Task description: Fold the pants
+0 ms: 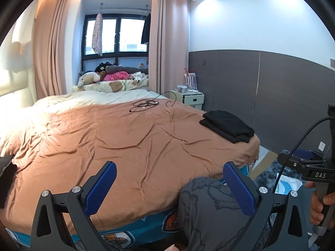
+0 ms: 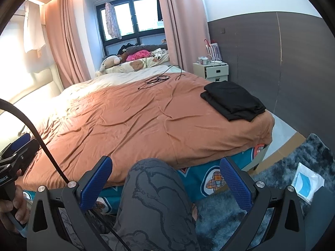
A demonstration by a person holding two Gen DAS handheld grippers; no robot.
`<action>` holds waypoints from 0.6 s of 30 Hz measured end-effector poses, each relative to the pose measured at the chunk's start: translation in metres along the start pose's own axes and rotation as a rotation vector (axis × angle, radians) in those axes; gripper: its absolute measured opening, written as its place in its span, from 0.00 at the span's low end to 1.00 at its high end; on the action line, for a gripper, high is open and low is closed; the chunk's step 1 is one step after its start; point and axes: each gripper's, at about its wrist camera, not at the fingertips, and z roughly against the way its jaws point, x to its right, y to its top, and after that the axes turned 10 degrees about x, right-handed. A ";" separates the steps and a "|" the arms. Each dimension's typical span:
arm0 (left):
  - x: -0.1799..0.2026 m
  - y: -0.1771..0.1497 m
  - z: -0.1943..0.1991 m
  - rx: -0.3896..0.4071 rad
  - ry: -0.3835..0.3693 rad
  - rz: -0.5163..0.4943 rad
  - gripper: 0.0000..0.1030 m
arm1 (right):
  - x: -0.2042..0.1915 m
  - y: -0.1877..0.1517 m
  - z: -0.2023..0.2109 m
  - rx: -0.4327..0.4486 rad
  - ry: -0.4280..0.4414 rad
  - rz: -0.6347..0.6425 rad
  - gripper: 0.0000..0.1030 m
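Black pants lie folded in a flat stack at the near right corner of the bed, on the orange-brown blanket; they also show in the right wrist view. My left gripper is open and empty, held back at the foot of the bed, well short of the pants. My right gripper is open and empty too, also held back from the bed over the person's knee. The right gripper also shows at the right edge of the left wrist view.
A tangle of black cable lies at the far side of the blanket. A white nightstand stands by the dark wall panel. A shaggy grey rug with a white plastic packet covers the floor at right. Dark cloth shows at the left edge.
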 end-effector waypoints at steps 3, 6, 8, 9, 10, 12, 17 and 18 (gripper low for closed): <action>0.000 -0.001 0.001 -0.003 -0.003 0.010 0.99 | 0.002 -0.002 0.001 0.002 0.000 0.007 1.00; 0.000 0.001 0.004 -0.002 -0.008 0.022 0.99 | 0.002 -0.001 0.003 0.005 0.001 0.008 1.00; 0.000 0.001 0.005 -0.005 0.001 0.017 0.99 | 0.004 0.000 0.002 0.006 0.002 0.009 1.00; 0.000 0.002 0.006 -0.004 0.001 0.017 0.99 | 0.004 0.000 0.003 0.007 0.002 0.010 1.00; 0.000 0.002 0.007 -0.001 -0.001 0.018 0.99 | 0.004 0.001 0.004 0.010 0.001 0.011 1.00; 0.000 0.003 0.008 0.004 0.001 0.019 0.99 | 0.004 0.001 0.005 0.014 0.000 0.014 1.00; 0.000 0.003 0.009 0.007 0.015 0.006 0.99 | 0.008 0.000 0.005 0.014 0.005 0.015 1.00; 0.001 0.003 0.009 0.006 0.015 0.006 0.99 | 0.009 0.000 0.004 0.013 0.005 0.016 1.00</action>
